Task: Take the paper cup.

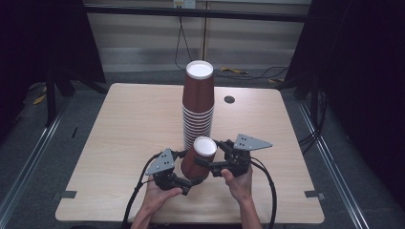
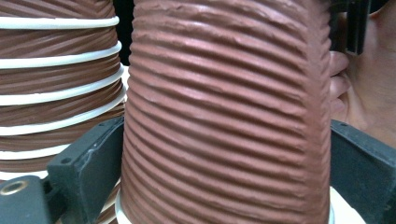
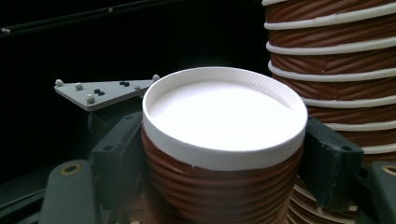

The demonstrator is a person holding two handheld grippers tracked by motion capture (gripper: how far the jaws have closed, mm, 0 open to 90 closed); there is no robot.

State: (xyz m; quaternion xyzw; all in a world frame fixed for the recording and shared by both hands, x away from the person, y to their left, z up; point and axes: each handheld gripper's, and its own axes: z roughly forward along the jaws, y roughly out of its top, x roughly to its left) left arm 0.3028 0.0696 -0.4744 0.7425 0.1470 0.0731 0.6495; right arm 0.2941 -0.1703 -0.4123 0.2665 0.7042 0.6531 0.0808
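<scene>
Cup [image 1: 198,161], brown and ribbed, upside down with its white base up, sits at six o'clock from the tall stack of cups [image 1: 197,102] on the wooden table [image 1: 124,124]. The left gripper [image 1: 184,183] pinches its lower wall from seven o'clock; the right gripper [image 1: 206,167] clamps just under its white rim from three o'clock, jaws pressed against both sides.
</scene>
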